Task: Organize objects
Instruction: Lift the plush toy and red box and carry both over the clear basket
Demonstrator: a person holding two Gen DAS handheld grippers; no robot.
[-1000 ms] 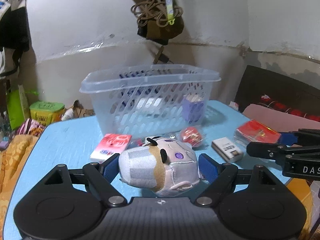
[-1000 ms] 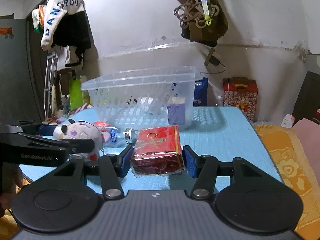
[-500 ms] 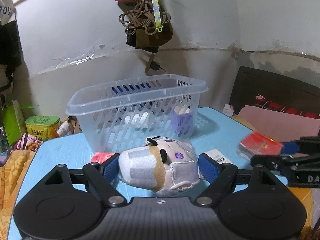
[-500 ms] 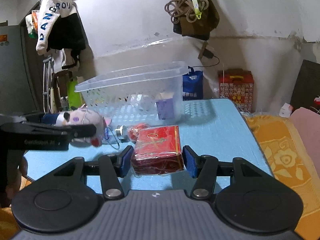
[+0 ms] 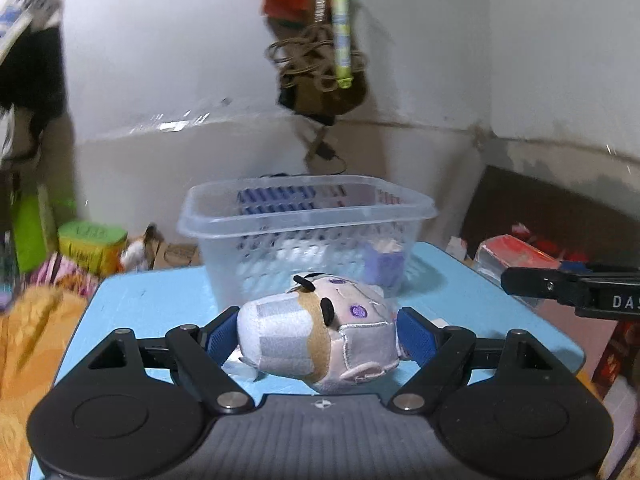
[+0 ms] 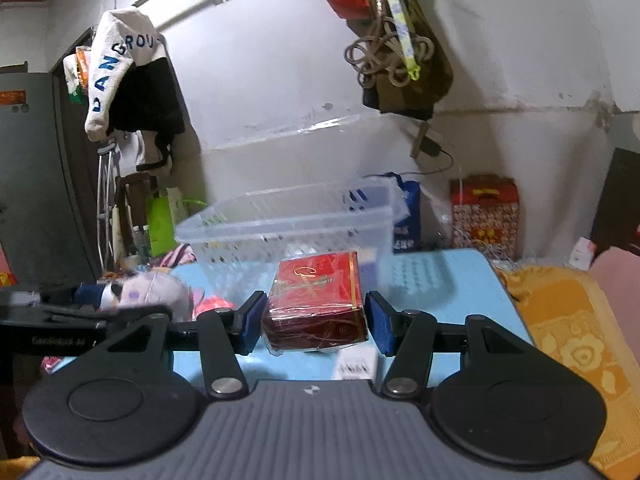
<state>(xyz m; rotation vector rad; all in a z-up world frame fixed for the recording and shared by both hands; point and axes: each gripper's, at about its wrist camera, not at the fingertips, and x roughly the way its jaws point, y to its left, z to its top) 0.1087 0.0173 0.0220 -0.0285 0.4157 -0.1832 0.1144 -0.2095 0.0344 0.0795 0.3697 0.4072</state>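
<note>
My left gripper is shut on a white and grey plush toy and holds it above the blue table, in front of the clear plastic basket. My right gripper is shut on a red wrapped box, also lifted above the table. The basket stands behind it and holds a purple item. The red box and right gripper show at the right of the left wrist view. The plush shows at the left of the right wrist view.
A small white packet and a red round item lie on the table. Yellow bedding lies right of the table. A green tin and clutter sit left of it. Bags and cords hang on the wall.
Both grippers have risen with their objects and moved back from the basket, which now looks smaller and lower. The table items have dropped out of the left wrist view.
</note>
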